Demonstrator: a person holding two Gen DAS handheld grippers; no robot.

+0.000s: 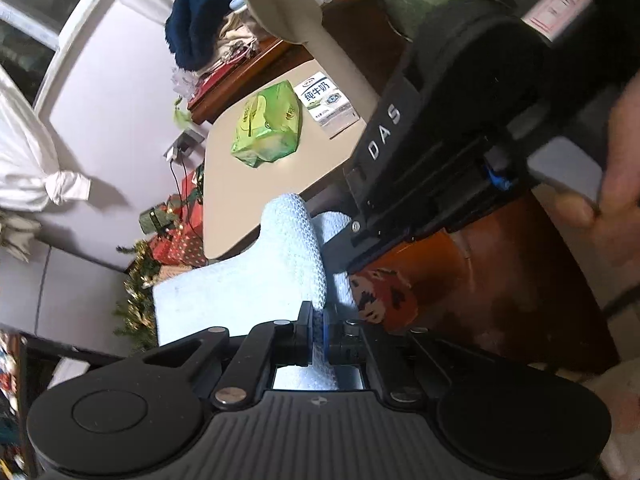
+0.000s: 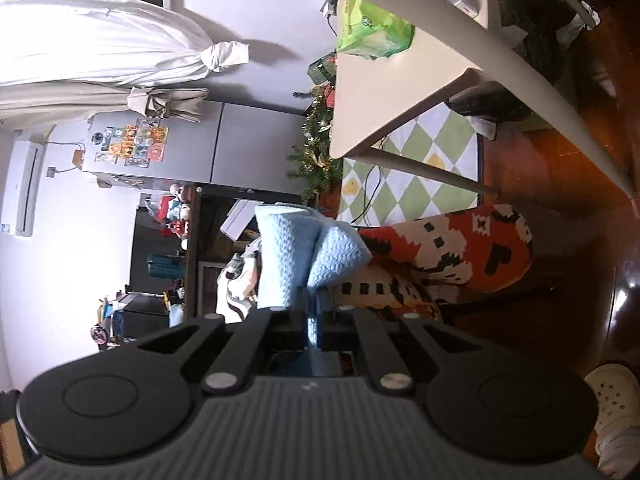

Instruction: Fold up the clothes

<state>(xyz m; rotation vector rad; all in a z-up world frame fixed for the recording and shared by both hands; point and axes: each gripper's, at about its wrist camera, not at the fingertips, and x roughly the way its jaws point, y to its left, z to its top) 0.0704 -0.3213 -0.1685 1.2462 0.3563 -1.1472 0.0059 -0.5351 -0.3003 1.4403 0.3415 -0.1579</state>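
Nearby, a beige table (image 1: pixel 256 184) bears a green packet (image 1: pixel 267 123) and milk carton (image 1: pixel 326 102).

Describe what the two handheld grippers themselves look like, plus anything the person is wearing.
Both are matte black. The left gripper has a ribbed grey body, round black side discs, silver pivot pins and blue pads. The right gripper matches it; seen from the left wrist view, it carries white "DAS" lettering and a pink-and-white label. A white perforated clog is worn.
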